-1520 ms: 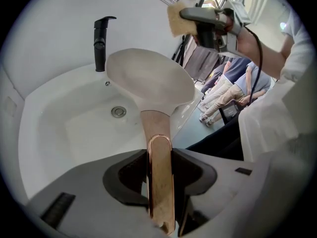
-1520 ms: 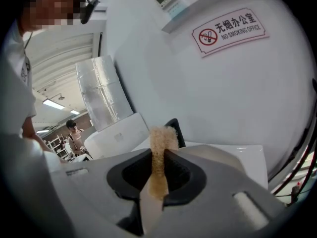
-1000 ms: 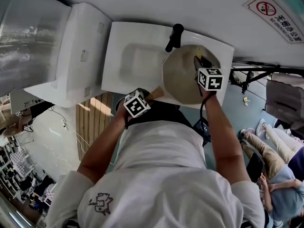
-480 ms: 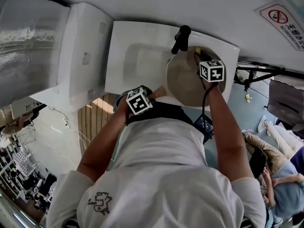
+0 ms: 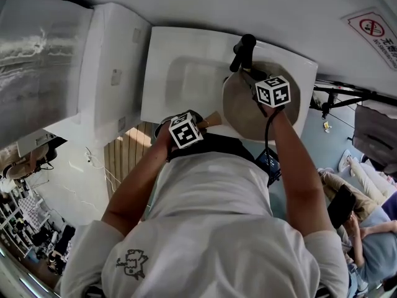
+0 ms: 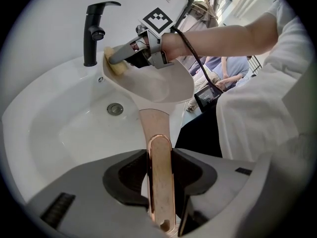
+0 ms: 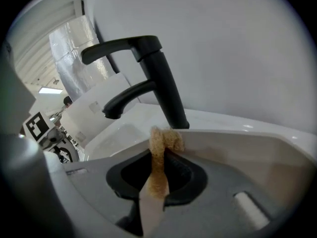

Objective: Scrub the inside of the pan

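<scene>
A cream pan (image 5: 251, 113) is held tilted over the white sink (image 5: 186, 79). My left gripper (image 6: 161, 182) is shut on its copper-toned handle (image 6: 159, 157), at the sink's near edge. The pan's pale inside (image 6: 158, 86) faces up. My right gripper (image 7: 157, 180) is shut on a yellow-brown sponge (image 7: 161, 148). The sponge (image 6: 113, 63) presses against the far rim of the pan, just below the black faucet (image 6: 91, 31). In the head view the right gripper (image 5: 249, 77) reaches across the pan toward the faucet (image 5: 243, 51).
The sink's drain (image 6: 115, 108) lies left of the pan. A white cabinet (image 5: 111, 73) stands left of the sink, with wooden slats (image 5: 124, 154) below it. A no-smoking sign (image 5: 375, 30) hangs on the wall. Seated people (image 5: 366, 228) are at the right.
My right gripper has carried the sponge across the pan's inside, from the right part to the far rim by the faucet. The left gripper has kept its hold on the handle.
</scene>
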`<state>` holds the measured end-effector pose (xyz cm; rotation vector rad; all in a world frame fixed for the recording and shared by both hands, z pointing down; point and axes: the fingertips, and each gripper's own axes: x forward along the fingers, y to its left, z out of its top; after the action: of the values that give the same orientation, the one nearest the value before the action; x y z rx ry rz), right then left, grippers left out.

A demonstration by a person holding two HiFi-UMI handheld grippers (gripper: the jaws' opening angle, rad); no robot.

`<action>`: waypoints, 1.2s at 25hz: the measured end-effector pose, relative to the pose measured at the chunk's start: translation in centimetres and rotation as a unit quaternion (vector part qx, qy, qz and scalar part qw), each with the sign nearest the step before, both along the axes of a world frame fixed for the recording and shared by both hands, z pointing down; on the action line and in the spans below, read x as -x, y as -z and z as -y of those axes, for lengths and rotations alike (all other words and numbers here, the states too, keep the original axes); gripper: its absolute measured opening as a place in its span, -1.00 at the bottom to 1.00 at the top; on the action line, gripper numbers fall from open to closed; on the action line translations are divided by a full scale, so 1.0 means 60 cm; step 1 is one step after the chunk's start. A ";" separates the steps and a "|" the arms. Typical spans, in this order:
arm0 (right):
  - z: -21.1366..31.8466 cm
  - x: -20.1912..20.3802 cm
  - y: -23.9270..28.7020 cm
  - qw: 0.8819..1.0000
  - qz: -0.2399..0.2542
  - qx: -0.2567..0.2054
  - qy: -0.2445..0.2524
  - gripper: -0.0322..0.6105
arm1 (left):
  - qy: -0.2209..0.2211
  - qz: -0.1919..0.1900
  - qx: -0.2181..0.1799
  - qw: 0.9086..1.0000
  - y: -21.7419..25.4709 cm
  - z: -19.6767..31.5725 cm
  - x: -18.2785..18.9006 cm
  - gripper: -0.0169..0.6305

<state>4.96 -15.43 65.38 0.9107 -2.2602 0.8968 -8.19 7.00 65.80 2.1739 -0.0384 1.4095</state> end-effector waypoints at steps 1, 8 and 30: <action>-0.003 0.006 0.002 1.000 0.010 0.004 0.005 -0.68 | 0.001 -0.001 -0.001 1.000 0.000 0.002 0.000 -0.46; -0.065 0.077 0.006 0.994 0.058 0.039 0.088 -0.68 | -0.003 -0.004 0.003 1.000 0.001 0.000 0.001 -0.46; -0.281 0.119 0.040 0.934 0.141 0.188 0.270 -0.69 | 0.002 -0.009 -0.002 1.000 0.007 0.012 -0.003 -0.46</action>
<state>-2.17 1.43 63.00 -0.0214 -2.2702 1.1848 -8.00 6.27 65.41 2.1889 -0.0396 1.3872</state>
